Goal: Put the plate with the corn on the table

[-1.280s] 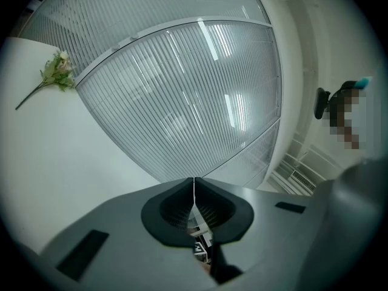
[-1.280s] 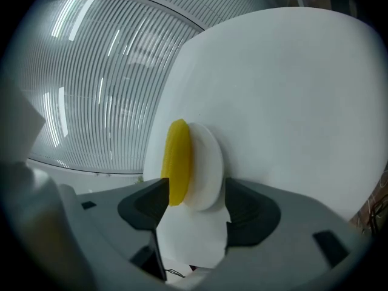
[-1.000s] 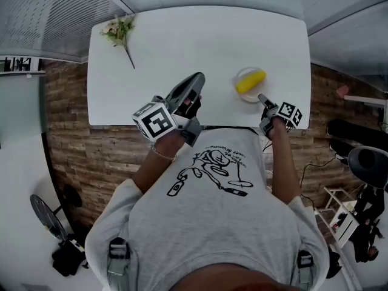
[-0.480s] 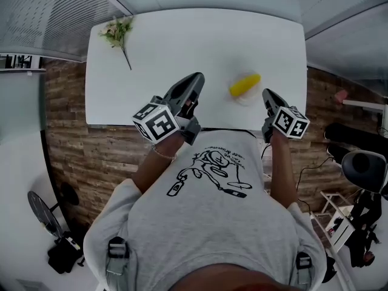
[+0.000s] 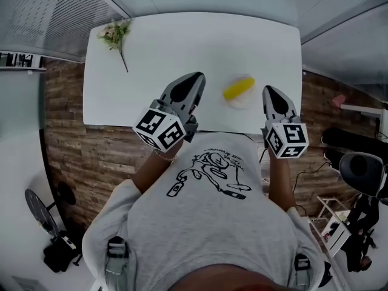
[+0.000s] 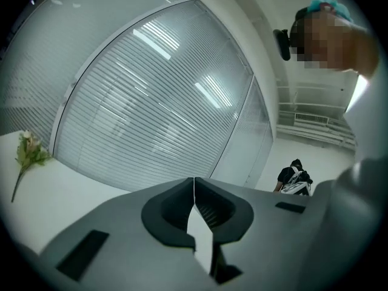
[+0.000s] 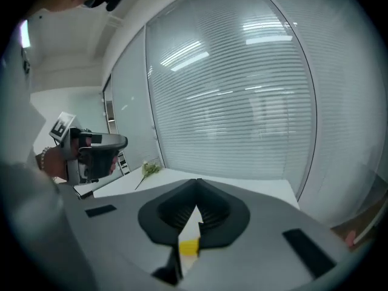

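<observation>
The right gripper (image 7: 197,180) has just closed its jaws. The tips meet in a thin line and pinch nothing. Through the slot behind the tips, a scrap of yellow corn (image 7: 189,246) shows on the white surface below. The left gripper (image 6: 194,180) also has its jaws pressed together, with nothing between them.

In the head view both grippers hang over the lower edge of the white table (image 5: 182,41), tips pointing toward the top of the frame. The left one is at centre left and the right one at centre right. Their marker cubes sit lowest, just above the person's grey shirt (image 5: 206,223).

The corn lies on a small pale plate (image 5: 241,103) that rests on the table near its lower edge. The plate is between the two grippers, nearer the right one, and touches neither. A sprig of flowers (image 5: 115,34) lies at the table's upper left corner, well apart from the plate.
</observation>
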`<state>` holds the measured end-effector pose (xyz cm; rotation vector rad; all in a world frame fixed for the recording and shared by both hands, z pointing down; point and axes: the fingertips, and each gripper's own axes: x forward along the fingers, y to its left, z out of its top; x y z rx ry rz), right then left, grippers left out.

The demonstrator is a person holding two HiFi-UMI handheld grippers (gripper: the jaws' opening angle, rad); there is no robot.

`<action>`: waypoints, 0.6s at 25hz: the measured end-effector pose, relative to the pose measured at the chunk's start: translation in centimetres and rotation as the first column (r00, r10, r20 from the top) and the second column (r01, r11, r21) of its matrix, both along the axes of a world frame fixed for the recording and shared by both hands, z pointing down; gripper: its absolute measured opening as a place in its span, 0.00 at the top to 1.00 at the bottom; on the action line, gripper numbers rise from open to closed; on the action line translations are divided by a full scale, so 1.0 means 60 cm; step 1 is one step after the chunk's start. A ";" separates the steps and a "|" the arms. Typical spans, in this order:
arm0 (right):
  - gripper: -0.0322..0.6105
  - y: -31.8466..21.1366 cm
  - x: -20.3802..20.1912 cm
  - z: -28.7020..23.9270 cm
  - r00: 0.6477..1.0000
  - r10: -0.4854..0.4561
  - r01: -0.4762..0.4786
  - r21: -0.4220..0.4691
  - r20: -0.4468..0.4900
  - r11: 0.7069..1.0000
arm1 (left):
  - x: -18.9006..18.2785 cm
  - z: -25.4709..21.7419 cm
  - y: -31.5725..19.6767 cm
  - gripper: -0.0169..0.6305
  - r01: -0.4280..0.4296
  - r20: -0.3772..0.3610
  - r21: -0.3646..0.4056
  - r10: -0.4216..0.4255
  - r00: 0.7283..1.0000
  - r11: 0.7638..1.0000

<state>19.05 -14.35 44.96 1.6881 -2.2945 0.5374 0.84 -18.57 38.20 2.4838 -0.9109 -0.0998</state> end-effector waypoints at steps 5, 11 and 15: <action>0.94 0.007 -0.007 -0.086 0.998 -0.030 0.036 0.110 -0.055 0.993 | 0.010 -0.030 0.003 0.94 0.019 0.032 0.081 -0.022 0.999 0.996; 0.94 0.019 -0.016 -0.163 0.996 -0.067 0.077 0.196 -0.058 0.978 | 0.029 -0.076 0.018 0.94 0.016 0.091 0.198 -0.035 0.995 0.980; 0.94 0.027 -0.022 -0.198 0.994 -0.091 0.103 0.225 -0.065 0.969 | 0.036 -0.097 0.023 0.94 0.017 0.087 0.218 -0.037 0.995 0.976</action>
